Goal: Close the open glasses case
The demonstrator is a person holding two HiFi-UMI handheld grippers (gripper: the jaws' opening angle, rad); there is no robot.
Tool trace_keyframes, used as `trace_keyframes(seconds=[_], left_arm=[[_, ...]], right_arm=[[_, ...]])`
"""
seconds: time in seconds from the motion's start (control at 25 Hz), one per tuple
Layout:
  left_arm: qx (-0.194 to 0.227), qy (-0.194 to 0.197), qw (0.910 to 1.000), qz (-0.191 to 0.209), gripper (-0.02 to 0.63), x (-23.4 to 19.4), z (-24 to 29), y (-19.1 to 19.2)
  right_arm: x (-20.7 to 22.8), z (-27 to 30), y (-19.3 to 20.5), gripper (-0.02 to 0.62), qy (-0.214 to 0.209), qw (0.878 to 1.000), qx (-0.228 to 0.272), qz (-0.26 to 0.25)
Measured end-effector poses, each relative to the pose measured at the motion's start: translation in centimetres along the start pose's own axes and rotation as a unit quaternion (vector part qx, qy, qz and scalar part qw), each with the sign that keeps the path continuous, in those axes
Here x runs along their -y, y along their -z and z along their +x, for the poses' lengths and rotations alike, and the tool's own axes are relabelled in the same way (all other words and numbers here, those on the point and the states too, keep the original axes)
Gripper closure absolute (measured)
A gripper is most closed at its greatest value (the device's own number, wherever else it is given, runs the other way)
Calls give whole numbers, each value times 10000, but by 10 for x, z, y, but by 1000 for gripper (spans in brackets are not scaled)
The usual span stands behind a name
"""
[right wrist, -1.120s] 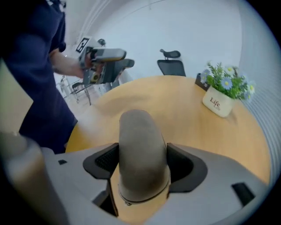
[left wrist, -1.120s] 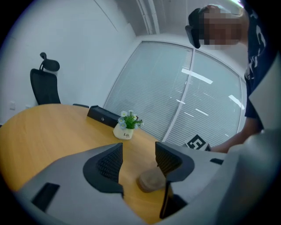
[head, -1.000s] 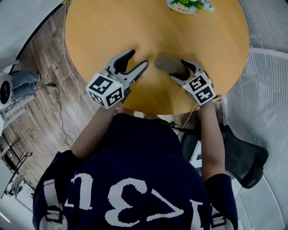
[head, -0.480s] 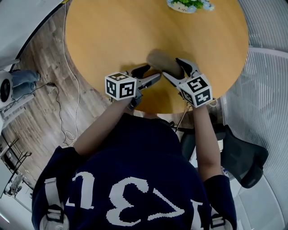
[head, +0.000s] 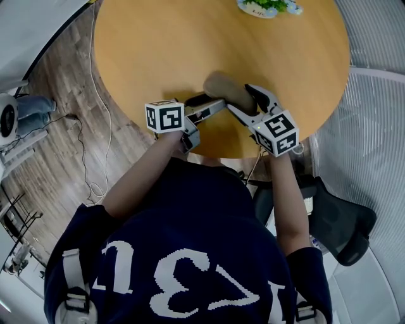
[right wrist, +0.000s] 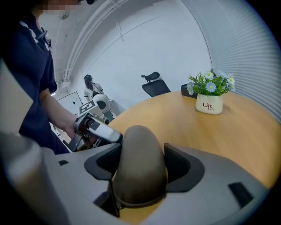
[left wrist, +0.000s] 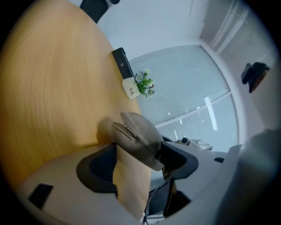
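Clamping the glasses case across its width, my right gripper has both dark pads pressed on its flanks, and the rounded end pokes out past the tips toward 12 o'clock. My left gripper has its jaws apart (they have just been opening), with the case's other end between them. The pad at 3 o'clock looks to touch it; the one at 9 o'clock stands clear.

The case is a domed, matt, taupe clamshell, cloth-like in finish. Its two halves meet along a thin dark seam, so nothing inside shows, and I cannot tell whether it is fully latched.

From the head view it sits toward 6 o'clock of the round table, near the rim. Whether it rests on the top or hangs just above it is unclear. The right gripper comes in from the case's 4 o'clock, the left from its 8 o'clock.

The tabletop is smooth, honey-coloured wood grain. At its 12 o'clock a small white pot holds green leaves and pale blue flowers, cut off by the head view's top edge.
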State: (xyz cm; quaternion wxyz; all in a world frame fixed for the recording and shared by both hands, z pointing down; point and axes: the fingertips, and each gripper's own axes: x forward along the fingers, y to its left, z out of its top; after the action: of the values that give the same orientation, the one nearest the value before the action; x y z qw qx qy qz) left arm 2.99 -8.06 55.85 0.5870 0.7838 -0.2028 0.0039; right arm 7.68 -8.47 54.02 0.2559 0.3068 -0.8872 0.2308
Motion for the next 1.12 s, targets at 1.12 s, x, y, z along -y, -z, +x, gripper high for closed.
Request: trace_keyframes(seconds=[1.12], left_arm=[[663,876,9935,288,285,78,-13,-50]], right_arm=[[-31,-41,-64,279,-112,9926,1108,-480]])
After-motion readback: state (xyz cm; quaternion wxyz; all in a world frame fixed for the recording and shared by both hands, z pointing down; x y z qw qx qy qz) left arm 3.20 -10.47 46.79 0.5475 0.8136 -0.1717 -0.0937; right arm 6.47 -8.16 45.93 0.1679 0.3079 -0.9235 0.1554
